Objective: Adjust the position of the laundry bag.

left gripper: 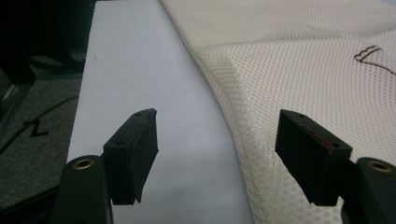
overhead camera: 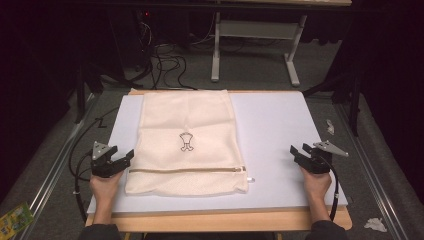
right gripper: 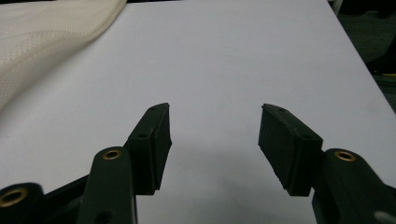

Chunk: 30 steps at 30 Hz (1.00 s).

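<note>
A cream mesh laundry bag (overhead camera: 187, 142) lies flat on the white board (overhead camera: 275, 125), with a small printed figure at its middle and a zipper (overhead camera: 187, 169) running across near its front edge. My left gripper (overhead camera: 126, 157) rests at the bag's left edge, open with nothing between its jaws. In the left gripper view the mesh bag (left gripper: 303, 84) lies under and beyond the right jaw of that gripper (left gripper: 217, 128). My right gripper (overhead camera: 295, 152) stands open over bare board at the right, well away from the bag. In its own view the right gripper (right gripper: 215, 121) has only white board between its jaws, and the bag (right gripper: 46, 37) lies far left.
The board sits on a wooden table (overhead camera: 220, 220). Black cables (overhead camera: 167, 65) lie on the grey floor behind, beside a white table frame (overhead camera: 255, 35). A green packet (overhead camera: 15, 217) lies on the floor at the front left, crumpled paper (overhead camera: 375, 225) at the front right.
</note>
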Tool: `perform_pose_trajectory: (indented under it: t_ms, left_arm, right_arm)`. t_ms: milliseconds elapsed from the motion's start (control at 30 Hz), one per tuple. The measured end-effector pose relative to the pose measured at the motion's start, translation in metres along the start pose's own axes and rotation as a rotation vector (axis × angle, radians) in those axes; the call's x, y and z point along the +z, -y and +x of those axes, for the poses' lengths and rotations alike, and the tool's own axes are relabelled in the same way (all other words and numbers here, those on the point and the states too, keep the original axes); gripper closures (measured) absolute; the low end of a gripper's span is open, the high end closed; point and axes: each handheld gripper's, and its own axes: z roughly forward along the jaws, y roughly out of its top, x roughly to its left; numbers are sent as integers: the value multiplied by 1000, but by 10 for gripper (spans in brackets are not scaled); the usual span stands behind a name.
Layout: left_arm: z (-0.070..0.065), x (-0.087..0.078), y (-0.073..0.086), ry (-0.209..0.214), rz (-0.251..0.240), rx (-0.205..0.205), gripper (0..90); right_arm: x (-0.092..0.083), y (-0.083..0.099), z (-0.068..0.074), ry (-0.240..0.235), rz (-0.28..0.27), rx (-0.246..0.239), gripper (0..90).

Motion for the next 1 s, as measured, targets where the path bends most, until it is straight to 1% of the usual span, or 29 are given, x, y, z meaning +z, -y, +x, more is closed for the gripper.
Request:
perform_pose_trajectory:
  t_ms: [67,100,133,167,200,267,333,400,467,500,533,567,600,633,667,700,733,800,833,867,933,1000]
  left_arm:
    - [-1,0,-1,9,19,2,313]
    - [-1,0,-2,22,38,-1,348]
    - [-2,0,-2,33,43,-10,373]
    - [-3,0,-2,25,37,-2,388]
    - [-6,0,-2,16,35,8,398]
    - [-8,1,-3,28,39,11,397]
    - [-10,0,-4,35,38,14,397]
    - [-12,0,-6,41,33,5,391]
    - [-15,-1,-8,54,26,1,381]
    - [-17,-2,-9,56,22,10,377]
    - [-19,-3,-11,58,30,16,373]
    - [-21,-3,-12,65,41,22,367]
    - [-22,-3,-13,72,50,24,362]
    - [-23,-3,-14,69,53,32,356]
    - [-24,-4,-15,67,55,36,352]
    - [-24,-5,-15,67,59,34,352]
    - [-24,-5,-16,66,66,29,349]
    - [-24,-5,-18,61,76,27,348]
    - [-25,-5,-18,53,82,30,348]
    - [-25,-5,-18,48,92,33,350]
    - [-27,-5,-19,55,101,32,353]
    - [-29,-4,-19,61,112,33,353]
  right_arm:
    - [-1,-1,0,-8,1,11,454]
    - [-1,-2,0,-11,11,8,484]
    - [-1,-2,1,-23,40,13,508]
    - [0,-3,2,-32,65,1,533]
    - [0,-2,4,-31,77,-18,551]
    - [0,-3,7,-47,89,-38,571]
    - [0,-4,8,-66,80,-37,577]
    - [0,-5,9,-92,71,-33,578]
    - [-3,-8,15,-85,48,-66,578]
    - [-4,-9,19,-85,36,-83,577]
    - [-5,-11,21,-92,34,-85,574]
    - [-5,-12,23,-100,34,-92,573]
    - [-5,-13,25,-108,37,-87,574]
    - [-5,-14,26,-117,38,-95,575]
    - [-5,-15,28,-127,41,-90,575]
    - [-5,-15,30,-138,42,-91,575]
    - [-5,-16,31,-151,50,-80,576]
    - [-4,-18,34,-178,61,-71,601]
    - [-4,-19,36,-183,61,-82,611]
    - [-4,-20,39,-187,60,-81,616]
    - [-3,-21,44,-206,74,-84,617]
    - [0,-23,49,-217,89,-102,618]
